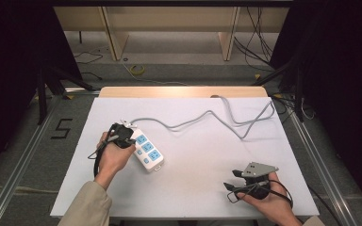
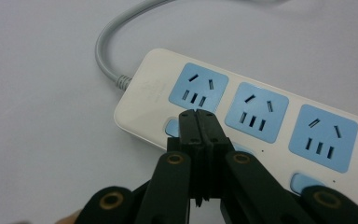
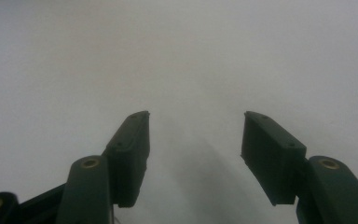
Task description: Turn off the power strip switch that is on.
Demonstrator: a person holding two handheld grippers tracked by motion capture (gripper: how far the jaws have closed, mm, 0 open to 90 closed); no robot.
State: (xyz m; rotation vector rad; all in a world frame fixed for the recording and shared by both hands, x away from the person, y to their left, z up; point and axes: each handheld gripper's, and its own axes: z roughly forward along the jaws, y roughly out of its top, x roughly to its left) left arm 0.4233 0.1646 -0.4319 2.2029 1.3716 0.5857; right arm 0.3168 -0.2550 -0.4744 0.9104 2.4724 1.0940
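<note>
Dim room, dark curtains at left and right edges of the high view, grey floor with loose cables (image 1: pixel 254 42) at the top right, wooden furniture legs (image 1: pixel 115 40) at the top centre, a yellow coil (image 1: pixel 137 70) on the floor just below them. A "5" mark (image 1: pixel 61 128) on the floor at mid left. Metal rails run along both sides.

White tabletop (image 1: pixel 202 160) takes the centre of the frame, its wooden far edge showing at the top. No containers on it.

Power strip (image 1: pixel 147 149) lies flat at left centre of the tabletop, white body, three blue socket faces in a row, small blue switches along one long side. Its grey cord (image 1: pixel 217 117) leaves the upper-left end of the strip and snakes to the upper right, looping near the far edge.

Left claw (image 1: pixel 121 135) sits at the upper-left end of the strip, held in the left hand (image 1: pixel 111 155), beige sleeve at the bottom left. In the left gripper view the left claw (image 2: pixel 199 123) is closed, jaws pressed together with nothing between them, tips over the strip (image 2: pixel 261 126) at the first switch (image 2: pixel 171 127) beside the first socket; contact not clear.

Right claw (image 1: pixel 233 181) rests at lower right of the tabletop, well apart from the strip, in the right hand (image 1: pixel 268 200). In the right gripper view the right claw (image 3: pixel 196 133) is open wide, bare white surface between the jaws.
</note>
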